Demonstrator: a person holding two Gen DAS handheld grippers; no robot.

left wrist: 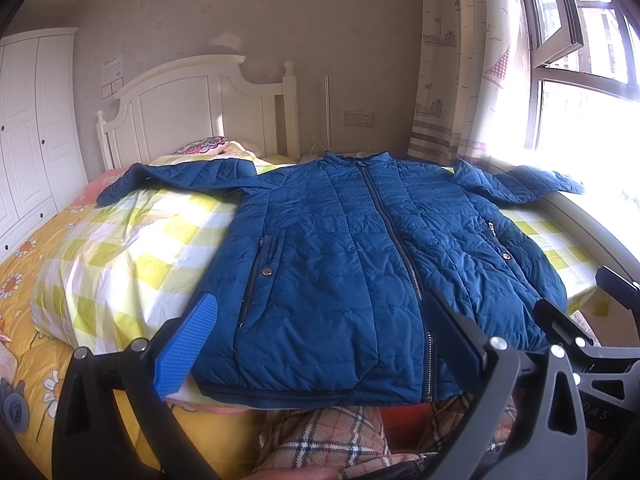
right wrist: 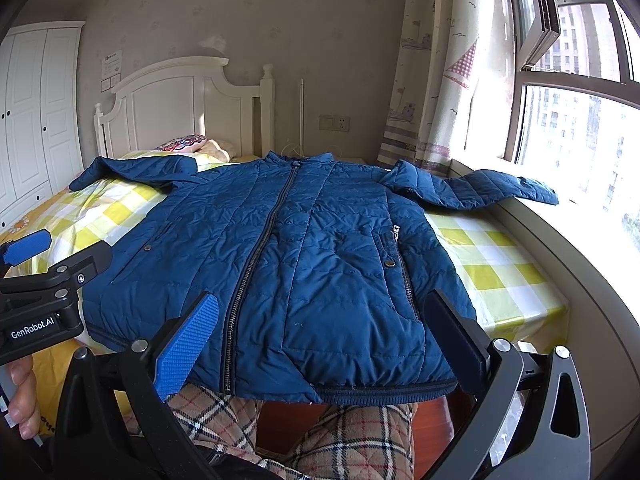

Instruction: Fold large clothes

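Observation:
A blue quilted jacket (left wrist: 344, 256) lies flat and zipped on the bed, front up, collar at the far end, both sleeves spread out sideways. It also shows in the right wrist view (right wrist: 304, 248). My left gripper (left wrist: 320, 340) is open and empty, held just above the jacket's near hem, towards its left half. My right gripper (right wrist: 320, 340) is open and empty above the hem's right half. The right gripper also shows at the right edge of the left wrist view (left wrist: 576, 312). The left gripper shows at the left edge of the right wrist view (right wrist: 56, 260).
The bed has a yellow and white checked cover (left wrist: 132, 240) and a white headboard (left wrist: 192, 108). A window ledge (right wrist: 560, 256) runs along the right, with the right sleeve end (right wrist: 516, 190) resting on it. A white wardrobe (left wrist: 28, 128) stands at left. My plaid-trousered legs (right wrist: 352, 432) are below.

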